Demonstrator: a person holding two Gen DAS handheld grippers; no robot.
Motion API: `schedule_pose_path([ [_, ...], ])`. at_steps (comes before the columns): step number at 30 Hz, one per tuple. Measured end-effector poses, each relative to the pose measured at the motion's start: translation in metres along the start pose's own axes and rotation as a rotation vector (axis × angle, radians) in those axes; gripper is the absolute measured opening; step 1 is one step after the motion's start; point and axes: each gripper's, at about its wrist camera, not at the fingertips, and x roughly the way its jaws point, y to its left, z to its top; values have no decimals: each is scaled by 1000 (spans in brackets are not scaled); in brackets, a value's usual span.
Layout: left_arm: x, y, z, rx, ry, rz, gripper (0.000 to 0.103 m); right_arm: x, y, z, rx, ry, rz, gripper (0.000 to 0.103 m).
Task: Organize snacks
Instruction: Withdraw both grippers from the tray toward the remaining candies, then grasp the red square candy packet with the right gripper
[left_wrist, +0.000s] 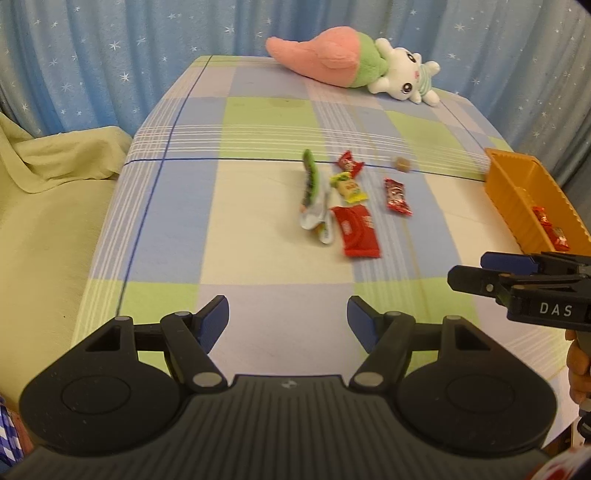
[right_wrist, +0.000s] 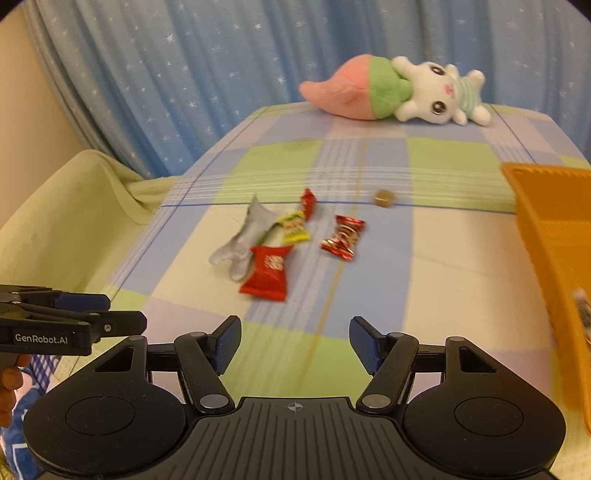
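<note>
Several snacks lie in the middle of the checked table: a large red packet (left_wrist: 357, 232) (right_wrist: 267, 272), a green and silver bag (left_wrist: 312, 192) (right_wrist: 245, 238), a yellow packet (left_wrist: 349, 187) (right_wrist: 293, 228), a small red candy (left_wrist: 349, 162) (right_wrist: 307, 203), a shiny red candy (left_wrist: 397, 196) (right_wrist: 343, 238) and a small brown ball (left_wrist: 402, 163) (right_wrist: 384, 198). An orange basket (left_wrist: 517, 184) (right_wrist: 546, 236) at the right holds red candies (left_wrist: 550, 227). My left gripper (left_wrist: 288, 325) is open and empty, short of the snacks. My right gripper (right_wrist: 295, 341) is open and empty beside the basket.
A pink and green plush with a white bunny (left_wrist: 351, 68) (right_wrist: 399, 92) lies at the table's far edge. A pale yellow-green covered seat (left_wrist: 48, 192) (right_wrist: 74, 214) stands to the left. Blue star curtains hang behind.
</note>
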Motion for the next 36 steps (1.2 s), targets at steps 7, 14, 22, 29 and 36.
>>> schedule_pose_path([
  [7,12,16,13,-1,-3,2,69,32,8,17,14,1,10,53],
  [14,22,26,24,-5,-10,0,69,63,11,33,25,11,14,47],
  [22,34,30,35,6,-14,-2,68,91,15,40,14,42,6,43],
  [29,46,30,47,18,-18,-11,68,109,16,44,10,61,-3,36],
  [36,55,25,56,44,-16,-34,68,116,14,45,24,74,-4,30],
])
